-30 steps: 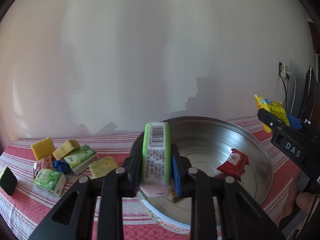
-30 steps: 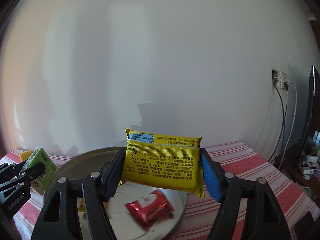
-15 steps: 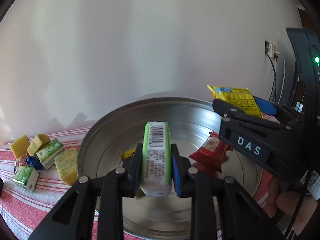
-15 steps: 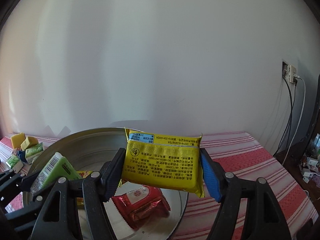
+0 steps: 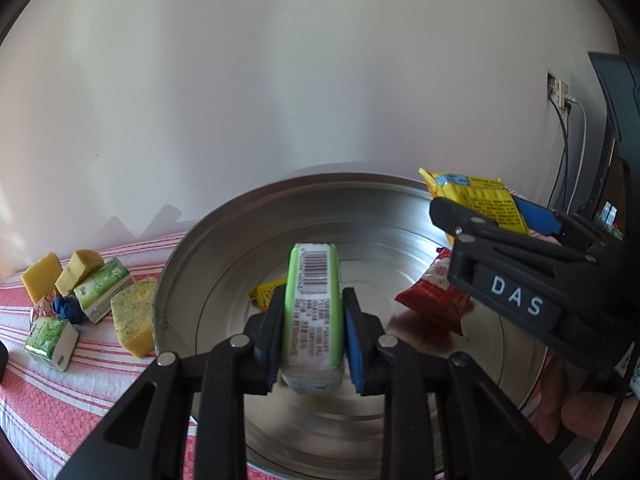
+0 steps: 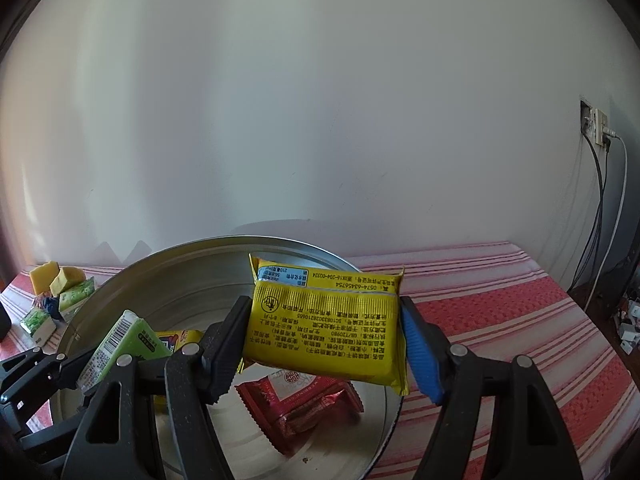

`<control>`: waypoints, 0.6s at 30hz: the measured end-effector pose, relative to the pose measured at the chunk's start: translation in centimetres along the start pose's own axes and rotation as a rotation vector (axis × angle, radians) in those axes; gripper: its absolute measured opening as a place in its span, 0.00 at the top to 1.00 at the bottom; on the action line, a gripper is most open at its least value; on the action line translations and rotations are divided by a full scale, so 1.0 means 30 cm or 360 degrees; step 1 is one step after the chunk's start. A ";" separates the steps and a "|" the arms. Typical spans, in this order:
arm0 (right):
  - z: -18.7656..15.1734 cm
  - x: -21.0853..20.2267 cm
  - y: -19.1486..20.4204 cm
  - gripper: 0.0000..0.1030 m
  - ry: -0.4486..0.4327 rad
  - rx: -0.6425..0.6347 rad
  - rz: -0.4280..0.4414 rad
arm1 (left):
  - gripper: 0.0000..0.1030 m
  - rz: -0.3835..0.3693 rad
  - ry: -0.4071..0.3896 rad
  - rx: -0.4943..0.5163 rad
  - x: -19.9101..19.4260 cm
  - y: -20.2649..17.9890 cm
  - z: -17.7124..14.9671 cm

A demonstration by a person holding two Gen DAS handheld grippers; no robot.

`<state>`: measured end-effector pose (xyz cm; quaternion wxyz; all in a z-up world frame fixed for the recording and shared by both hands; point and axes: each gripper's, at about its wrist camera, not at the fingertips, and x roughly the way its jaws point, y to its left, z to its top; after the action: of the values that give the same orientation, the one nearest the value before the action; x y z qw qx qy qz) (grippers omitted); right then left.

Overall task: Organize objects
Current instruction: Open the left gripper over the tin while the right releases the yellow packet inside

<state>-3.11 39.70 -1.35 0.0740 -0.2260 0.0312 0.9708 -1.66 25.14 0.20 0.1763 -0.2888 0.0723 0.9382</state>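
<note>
My left gripper (image 5: 312, 340) is shut on a green tissue pack (image 5: 314, 312) and holds it over the round metal tray (image 5: 224, 224). My right gripper (image 6: 324, 344) is shut on a yellow snack packet (image 6: 326, 328), also above the tray (image 6: 192, 252). In the left wrist view the right gripper (image 5: 496, 216) and its yellow packet (image 5: 476, 200) hang over the tray's right side. A red packet (image 5: 436, 296) and a small yellow packet (image 5: 266, 292) lie in the tray. The right wrist view shows the green pack (image 6: 120, 340) at lower left.
Left of the tray on the red-striped cloth (image 5: 36, 392) lie yellow sponges (image 5: 134, 320), green tissue packs (image 5: 52, 338) and a blue wrapper (image 5: 66, 308). A wall stands close behind. Cables and a socket (image 6: 596, 128) are at the right.
Both grippers have moved further over the tray with their packs still held. The tray now fills more of both views.
</note>
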 end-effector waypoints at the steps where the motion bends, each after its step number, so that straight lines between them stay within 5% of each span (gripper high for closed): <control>1: -0.003 0.004 0.000 0.26 0.0006 0.0004 0.0017 | 0.64 0.0017 -0.0003 -0.0001 -0.003 0.000 0.000; 3: -0.007 0.013 0.003 0.25 0.0035 0.0013 0.0040 | 0.18 0.0048 -0.0019 0.0002 -0.012 -0.004 0.000; 5: -0.007 0.014 0.006 0.24 0.0039 0.0013 0.0059 | 0.07 0.0085 -0.0062 0.0011 -0.026 -0.008 -0.008; 18: -0.005 -0.042 -0.036 0.18 -0.0120 0.0150 0.0013 | 0.00 0.0190 -0.0134 -0.0018 -0.067 0.035 -0.008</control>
<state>-1.74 40.60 -0.96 0.0818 -0.1855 0.0751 0.9764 -0.38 23.51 1.19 0.1212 -0.2454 0.0765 0.9588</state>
